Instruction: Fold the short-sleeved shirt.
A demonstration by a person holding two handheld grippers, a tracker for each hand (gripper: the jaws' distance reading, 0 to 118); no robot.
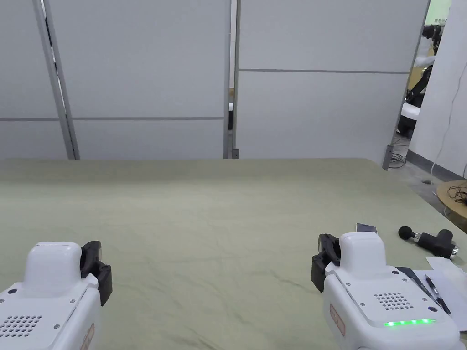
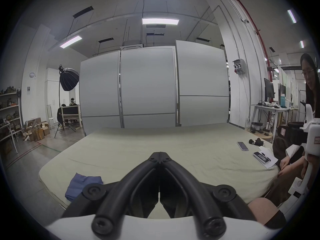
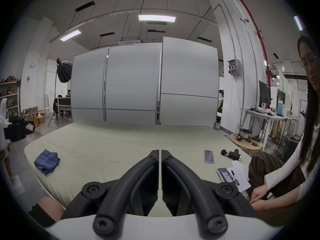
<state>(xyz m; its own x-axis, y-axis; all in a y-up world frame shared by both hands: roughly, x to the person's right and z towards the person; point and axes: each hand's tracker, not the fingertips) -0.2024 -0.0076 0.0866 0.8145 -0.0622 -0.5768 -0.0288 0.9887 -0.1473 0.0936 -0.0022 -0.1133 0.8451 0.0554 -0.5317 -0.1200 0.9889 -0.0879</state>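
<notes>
Blue cloth, soft and crumpled: the short-sleeved shirt (image 3: 46,163) lies in a loose heap near the left front corner of the pale green sheet-covered table (image 3: 107,150), well apart from both of your tools and untouched.

Left gripper (image 2: 160,154): black two-jaw tool on a white body, jaws closed tip to tip, holding nothing, hanging over the near edge of the table.

Right gripper (image 3: 160,151): same make, jaws drawn together with only a hairline gap, holding nothing.

Step in hand: judged as the very start; no fold made, no grasp taken. Your next move calls for opening the jaws, reaching left to the heap, and spreading it flat before any crease.

Right side of the table: a white-edged smartphone (image 3: 209,156), a black handheld massage gun (image 3: 231,154), a dark tablet-like device (image 3: 225,174) with a black pen (image 3: 235,177) on white paper (image 3: 242,183). A seated person (image 3: 303,157) rests a hand beside these.

Writing: a small red-marked tag on each gripper body, too small to read.
</notes>
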